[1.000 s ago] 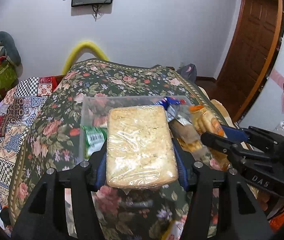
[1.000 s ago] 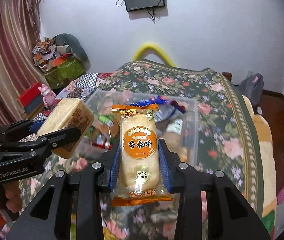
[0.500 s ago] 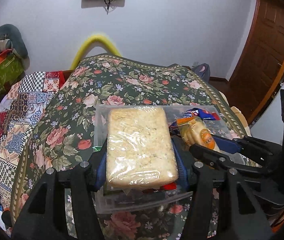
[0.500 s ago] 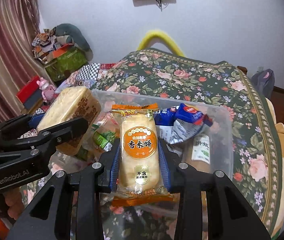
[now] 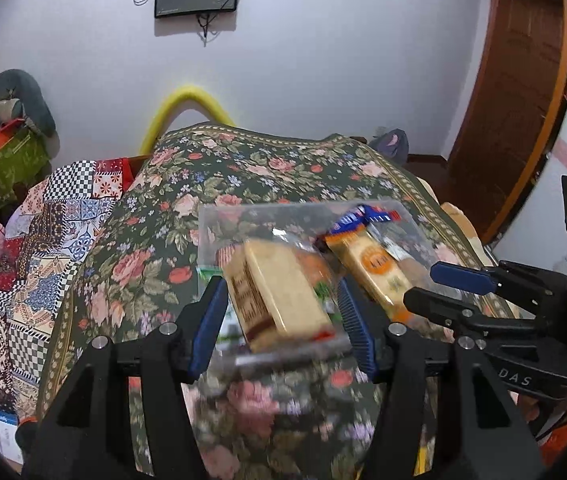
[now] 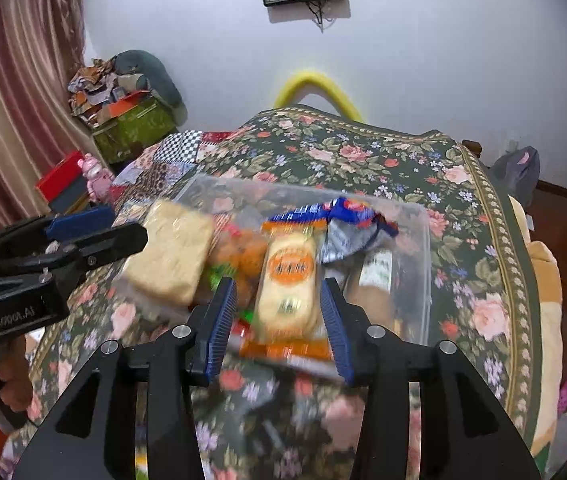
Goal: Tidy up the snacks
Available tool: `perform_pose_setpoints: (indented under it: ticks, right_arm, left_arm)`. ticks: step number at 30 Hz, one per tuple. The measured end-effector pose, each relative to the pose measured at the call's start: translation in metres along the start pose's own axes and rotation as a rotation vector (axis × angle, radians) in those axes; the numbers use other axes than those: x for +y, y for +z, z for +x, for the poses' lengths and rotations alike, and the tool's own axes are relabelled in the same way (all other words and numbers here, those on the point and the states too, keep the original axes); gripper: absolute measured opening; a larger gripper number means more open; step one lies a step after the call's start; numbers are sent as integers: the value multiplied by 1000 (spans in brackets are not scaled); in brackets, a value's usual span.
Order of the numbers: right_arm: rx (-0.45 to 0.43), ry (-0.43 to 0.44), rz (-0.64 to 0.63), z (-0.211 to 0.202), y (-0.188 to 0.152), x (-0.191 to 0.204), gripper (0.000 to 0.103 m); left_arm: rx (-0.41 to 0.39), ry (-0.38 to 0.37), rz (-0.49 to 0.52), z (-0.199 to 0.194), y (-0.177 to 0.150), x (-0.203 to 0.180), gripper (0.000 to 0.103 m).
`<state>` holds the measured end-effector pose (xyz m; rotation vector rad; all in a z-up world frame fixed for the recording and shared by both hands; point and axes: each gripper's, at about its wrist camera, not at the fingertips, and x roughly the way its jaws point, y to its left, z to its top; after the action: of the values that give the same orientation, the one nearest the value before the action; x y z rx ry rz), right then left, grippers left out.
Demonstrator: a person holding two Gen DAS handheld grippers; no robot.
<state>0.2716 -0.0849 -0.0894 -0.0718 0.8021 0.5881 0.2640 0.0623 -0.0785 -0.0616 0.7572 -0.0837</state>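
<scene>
A clear plastic bin (image 5: 211, 232) (image 6: 423, 248) with several snacks sits on the floral bedspread. My left gripper (image 5: 279, 312) is open; the pale wrapped cake block (image 5: 279, 292) lies tilted in the bin between its jaws, apart from the pads. It also shows in the right wrist view (image 6: 167, 256). My right gripper (image 6: 279, 312) is open; the orange-labelled rice cracker pack (image 6: 289, 280) lies in the bin between its jaws, also seen in the left wrist view (image 5: 375, 268). A blue wrapper (image 6: 339, 212) and a brown bottle (image 6: 375, 276) lie to its right.
The floral bedspread (image 5: 267, 164) extends beyond the bin. A patchwork quilt (image 5: 43, 240) lies on the left. A green box with clutter (image 6: 131, 128) and a pink toy (image 6: 95, 176) stand at the far left. A wooden door (image 5: 515, 92) is on the right.
Both grippers have opened and let go of their snacks. The cake block and the rice cracker pack have dropped into the bin. Both grippers moved closer over the bin.
</scene>
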Motion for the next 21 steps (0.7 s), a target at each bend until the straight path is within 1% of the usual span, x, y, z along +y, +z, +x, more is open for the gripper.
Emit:
perform_pose_setpoints:
  ticks: [3, 5, 7, 10, 12, 14, 19, 21]
  right_arm:
    - [13, 5, -24, -9, -15, 6, 40]
    - [28, 14, -25, -14, -27, 8, 47]
    - [50, 33, -27, -18, -42, 12, 51]
    - [84, 57, -28, -20, -63, 18, 52]
    - [108, 75, -24, -20, -73, 22, 55]
    - [133, 94, -27, -17, -84, 29, 58]
    - [234, 102, -73, 10, -111, 46, 58]
    - [268, 123, -76, 20, -119, 49, 58]
  left_arm:
    - [11, -7, 14, -13, -14, -6, 57]
    - [24, -13, 18, -20, -25, -9, 57]
    - [38, -20, 17, -25, -36, -10, 57]
    - [61, -25, 15, -32, -54, -11, 57]
    - [81, -31, 9, -34, -68, -10, 58]
    - [99, -35, 4, -35, -79, -10, 58]
    - [145, -55, -12, -38, -108, -7, 58]
    - [161, -54, -12, -38, -117, -7, 58]
